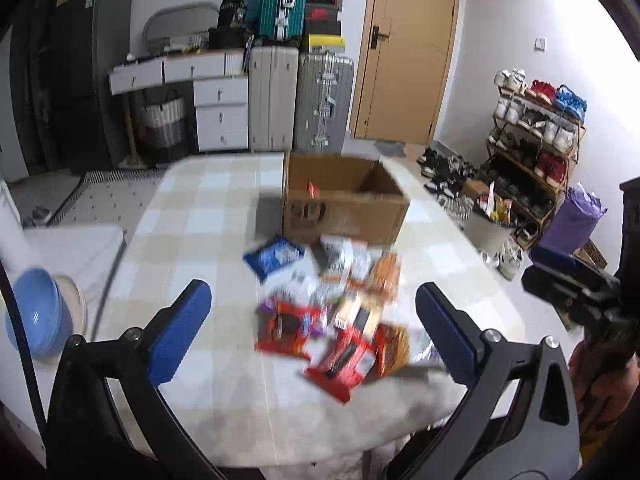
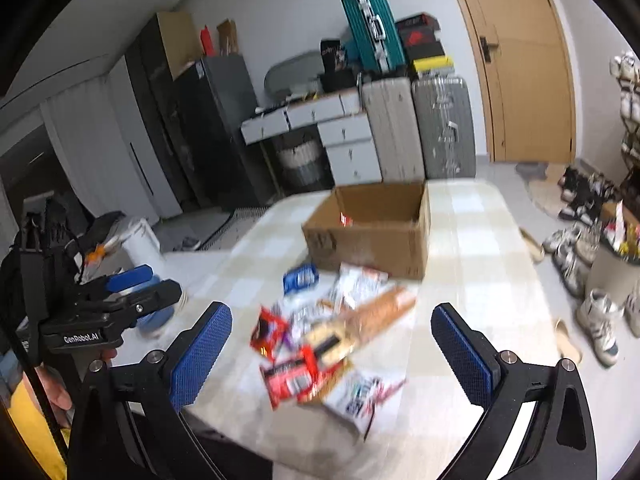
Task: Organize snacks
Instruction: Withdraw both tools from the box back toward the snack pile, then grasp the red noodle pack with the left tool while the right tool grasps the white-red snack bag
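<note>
Both the left tongs (image 1: 314, 330) and right tongs (image 2: 332, 354) gape wide and empty over blurred snack packets (image 1: 340, 312) mid-frame on the checked worktop (image 1: 200, 208), below a cardboard box (image 1: 344, 204).

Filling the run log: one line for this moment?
left gripper: open, empty | right gripper: open, empty | snack packets: piled on table | cardboard box: behind pile

White walls enclose the room. A tan wooden door (image 1: 408, 48) stands closed beside upright grey hard-shell suitcases (image 1: 302, 100). A white drawer desk (image 1: 200, 92) adjoins a tall dark cabinet (image 1: 80, 76). A wooden shoe rack (image 1: 536, 140) lines the right wall.
</note>
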`<action>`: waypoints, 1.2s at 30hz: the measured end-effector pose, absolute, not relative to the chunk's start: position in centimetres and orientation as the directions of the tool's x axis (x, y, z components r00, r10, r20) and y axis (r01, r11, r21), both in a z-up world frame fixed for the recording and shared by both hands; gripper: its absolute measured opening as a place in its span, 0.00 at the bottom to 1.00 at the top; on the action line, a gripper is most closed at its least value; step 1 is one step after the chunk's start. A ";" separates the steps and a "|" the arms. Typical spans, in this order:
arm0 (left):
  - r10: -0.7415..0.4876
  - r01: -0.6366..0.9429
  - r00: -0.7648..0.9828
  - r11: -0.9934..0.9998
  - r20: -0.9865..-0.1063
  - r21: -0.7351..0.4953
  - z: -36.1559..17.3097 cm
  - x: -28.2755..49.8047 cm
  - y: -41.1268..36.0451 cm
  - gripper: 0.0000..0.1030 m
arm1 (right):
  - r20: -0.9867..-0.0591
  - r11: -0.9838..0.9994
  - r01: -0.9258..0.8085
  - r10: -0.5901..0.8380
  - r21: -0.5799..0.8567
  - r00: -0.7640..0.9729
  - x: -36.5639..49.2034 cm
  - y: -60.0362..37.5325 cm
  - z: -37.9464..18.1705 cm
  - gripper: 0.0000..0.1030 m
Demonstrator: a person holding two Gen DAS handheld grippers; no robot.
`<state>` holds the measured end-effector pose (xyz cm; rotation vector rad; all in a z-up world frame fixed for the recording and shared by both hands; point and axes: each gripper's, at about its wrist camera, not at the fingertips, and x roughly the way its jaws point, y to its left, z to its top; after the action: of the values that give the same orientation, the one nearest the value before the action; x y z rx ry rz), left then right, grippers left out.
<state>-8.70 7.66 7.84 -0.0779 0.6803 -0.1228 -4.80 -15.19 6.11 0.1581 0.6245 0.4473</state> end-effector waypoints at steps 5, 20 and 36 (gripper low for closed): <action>-0.164 0.079 0.715 0.985 -0.679 -0.155 2.0 -8.1 9.1 0.99 | -0.596 0.885 -0.355 0.466 0.302 0.654 -4.8 -14.9 0.9 0.99; -0.215 0.076 0.592 0.974 -0.777 -0.211 -3.9 -4.9 8.3 0.99 | -0.727 0.840 -0.214 0.540 0.499 0.424 1.2 -15.0 -9.1 0.99; -0.147 0.072 0.544 0.989 -0.826 -0.128 -5.8 -4.0 6.4 0.99 | -0.752 0.857 -0.266 0.515 0.441 0.412 3.0 -13.2 -9.7 0.48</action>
<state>-4.02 6.43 -5.80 -0.0823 0.9871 -0.1297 2.96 -13.16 -9.70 0.2703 1.0365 0.4982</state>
